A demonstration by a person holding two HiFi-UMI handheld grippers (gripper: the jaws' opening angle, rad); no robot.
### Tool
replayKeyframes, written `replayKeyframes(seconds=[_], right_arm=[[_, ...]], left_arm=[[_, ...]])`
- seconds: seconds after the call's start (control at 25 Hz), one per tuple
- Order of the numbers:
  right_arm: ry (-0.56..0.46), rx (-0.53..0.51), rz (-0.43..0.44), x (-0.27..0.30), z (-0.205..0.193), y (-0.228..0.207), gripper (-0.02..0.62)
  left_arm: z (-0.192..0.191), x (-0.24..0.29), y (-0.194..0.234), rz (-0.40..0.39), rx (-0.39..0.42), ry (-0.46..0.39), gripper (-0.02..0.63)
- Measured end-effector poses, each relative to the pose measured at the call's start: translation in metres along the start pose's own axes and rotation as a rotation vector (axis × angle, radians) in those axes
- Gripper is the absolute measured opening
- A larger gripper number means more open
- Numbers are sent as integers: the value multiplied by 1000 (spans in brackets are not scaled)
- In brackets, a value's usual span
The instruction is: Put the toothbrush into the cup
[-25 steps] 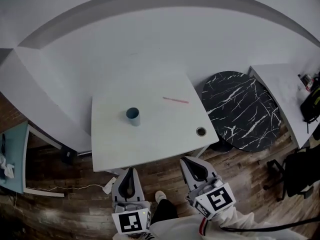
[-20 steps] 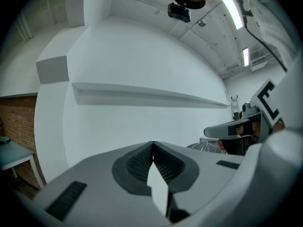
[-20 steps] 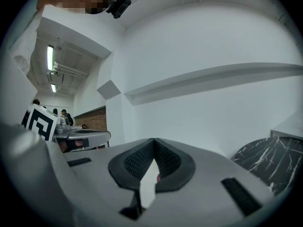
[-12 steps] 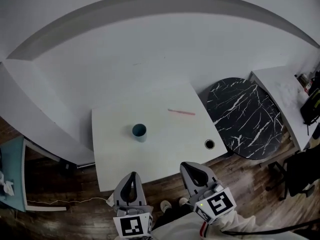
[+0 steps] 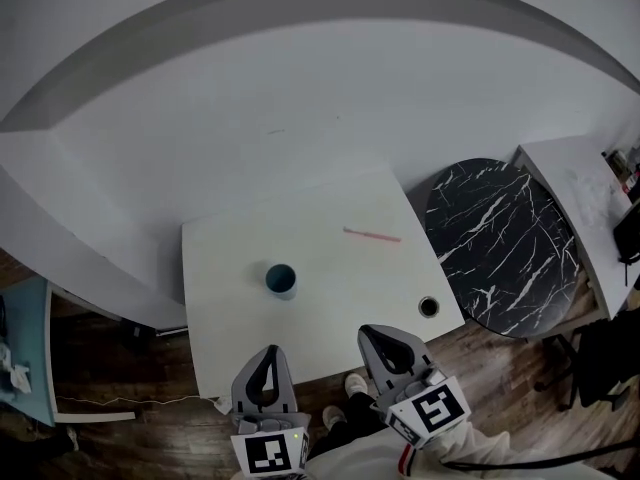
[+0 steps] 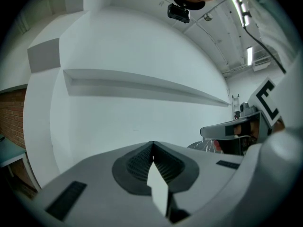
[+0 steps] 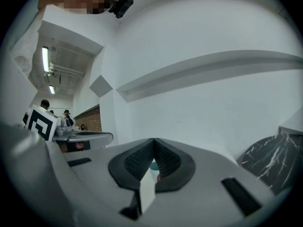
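Note:
A blue cup [image 5: 281,280] stands upright on the left half of the white square table [image 5: 235,328]. A thin pink toothbrush [image 5: 372,235] lies flat on the table's far right part, well apart from the cup. My left gripper [image 5: 267,352] hangs at the table's near edge, just in front of the cup, its jaws shut and empty [image 6: 152,144]. Off to the right, my right gripper [image 5: 378,334] hovers over the near edge, likewise shut with nothing held [image 7: 154,140]. Both point level toward the white wall.
A round cable hole [image 5: 429,307] sits in the table's near right corner. A black marble round table [image 5: 500,248] stands close on the right, with a white desk [image 5: 575,193] beyond it. A teal cabinet [image 5: 20,343] is at far left. Wooden floor lies below.
Both grippers have moved forward together, from over the floor up to the table's near edge. The cup and toothbrush have stayed where they were on the table.

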State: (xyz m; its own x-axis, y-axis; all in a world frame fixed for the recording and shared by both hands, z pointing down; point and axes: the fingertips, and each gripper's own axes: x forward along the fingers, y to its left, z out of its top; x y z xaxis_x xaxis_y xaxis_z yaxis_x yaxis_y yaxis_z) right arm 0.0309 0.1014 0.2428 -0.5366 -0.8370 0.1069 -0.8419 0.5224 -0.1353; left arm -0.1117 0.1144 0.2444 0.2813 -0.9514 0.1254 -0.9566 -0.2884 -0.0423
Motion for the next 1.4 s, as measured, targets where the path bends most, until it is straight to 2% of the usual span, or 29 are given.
replayKeyframes(seconds=[0.4, 0.72, 1.0, 1.24, 1.4], right_arm=[[23, 8, 79, 52, 0, -52, -2], [50, 27, 100, 77, -10, -63, -2], [88, 30, 78, 105, -34, -66, -2], [123, 35, 36, 124, -60, -78, -2], [144, 42, 9, 135, -79, -87, -2]], left_arm=[[-5, 65, 0, 72, 1, 38, 9], [-20, 84, 10, 104, -12, 82, 9], [-53, 108, 27, 76, -43, 119, 9], [-88, 132, 34, 32, -106, 159, 9], [-98, 142, 34, 20, -119, 166, 9]])
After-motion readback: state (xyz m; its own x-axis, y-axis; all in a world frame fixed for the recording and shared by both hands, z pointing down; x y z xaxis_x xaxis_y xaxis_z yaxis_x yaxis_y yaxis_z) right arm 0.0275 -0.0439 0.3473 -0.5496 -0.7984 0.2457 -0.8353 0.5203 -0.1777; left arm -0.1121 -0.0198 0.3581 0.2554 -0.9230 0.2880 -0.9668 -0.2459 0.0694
